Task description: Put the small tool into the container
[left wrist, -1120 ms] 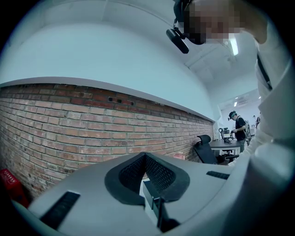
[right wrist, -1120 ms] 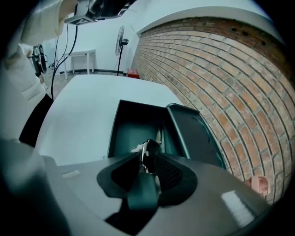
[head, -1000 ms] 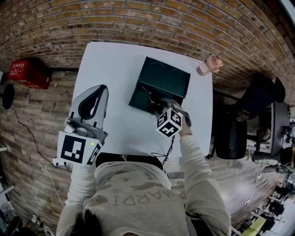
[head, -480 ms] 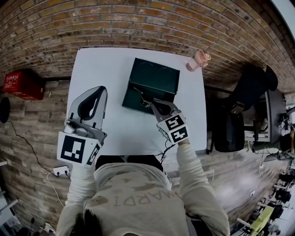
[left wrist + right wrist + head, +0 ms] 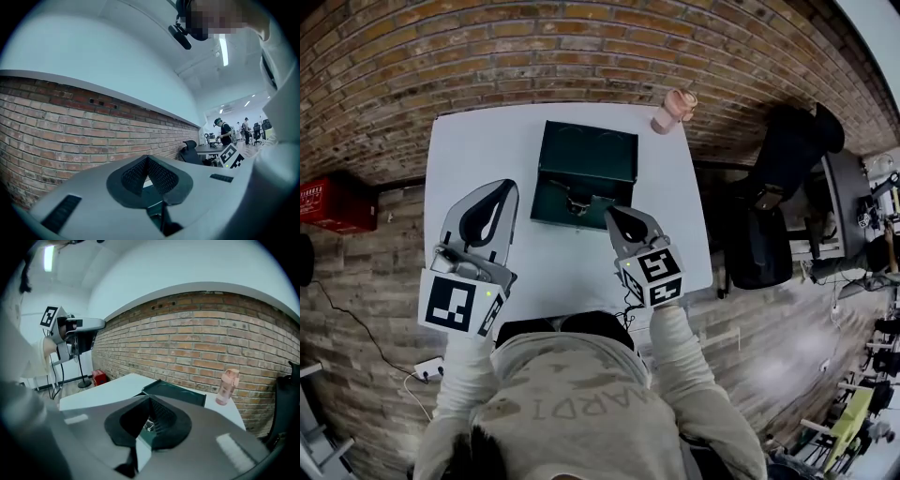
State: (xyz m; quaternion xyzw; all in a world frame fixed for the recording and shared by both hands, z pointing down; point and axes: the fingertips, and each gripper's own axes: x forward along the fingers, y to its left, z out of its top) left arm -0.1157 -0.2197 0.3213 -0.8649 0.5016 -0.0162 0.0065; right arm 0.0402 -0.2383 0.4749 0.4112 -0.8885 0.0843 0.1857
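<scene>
As I look down: white bench [image 5: 478, 141] against brick wall [image 5: 581, 42], plank floor [image 5: 366, 281] around it. I log a green container [image 5: 586, 155] mid-bench with the small tool [image 5: 577, 199] inside, near edge; pink bottle [image 5: 673, 111] at the far right corner; red box [image 5: 333, 202] on the floor. Left claw [image 5: 503, 186] and right claw [image 5: 615, 215] are closed and empty.

Shirt [image 5: 572, 405]: pale letters "ARDI" legible, remainder hidden; red box [image 5: 328, 202]: white print too small to read; left gripper [image 5: 501, 185] and right gripper [image 5: 615, 215]: square coded markers, no characters.
</scene>
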